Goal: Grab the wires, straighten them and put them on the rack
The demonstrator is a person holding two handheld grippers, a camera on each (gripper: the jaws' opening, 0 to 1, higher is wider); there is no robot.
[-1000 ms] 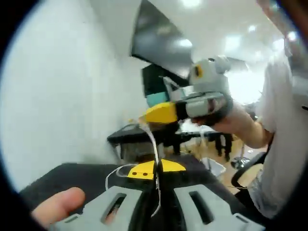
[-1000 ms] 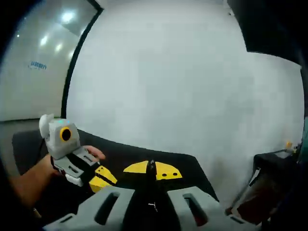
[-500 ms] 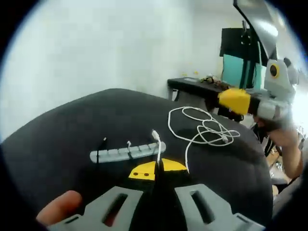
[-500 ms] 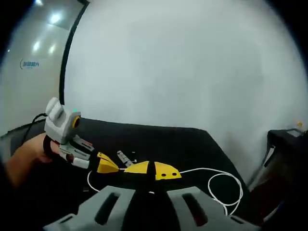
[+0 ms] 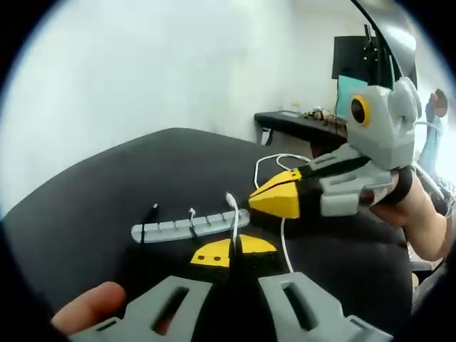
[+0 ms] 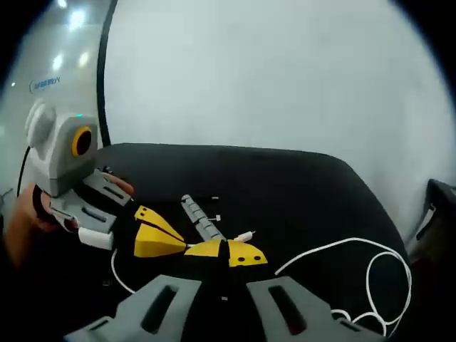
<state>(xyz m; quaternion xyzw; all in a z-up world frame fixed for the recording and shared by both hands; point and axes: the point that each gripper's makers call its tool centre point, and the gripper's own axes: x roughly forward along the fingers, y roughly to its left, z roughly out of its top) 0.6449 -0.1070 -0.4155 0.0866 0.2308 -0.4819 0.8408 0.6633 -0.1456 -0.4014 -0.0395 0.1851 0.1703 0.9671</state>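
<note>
In the left gripper view, the right tool has swung in from the right edge of the frame half a second ago to just right of centre, its yellow tips drawn together near the white wire; whether they pinch the wire here I cannot tell. The left tool, at bottom centre, stands closed on that wire, whose plug end rises at the right end of the grey rack, so the wire looks close to being seated in a slot, I judge. I count one rack on the black counter, with two short cable ends already standing in it, one dark and one white, plus the held wire. In the right gripper view, the left tool has drawn in from the left to touch or nearly touch the right tool at bottom centre, whose tips are shut with the wire's white plug showing just beside them. Here I count one rack running up from centre and one coil of the wire's slack at lower right, which still needs straightening.
</note>
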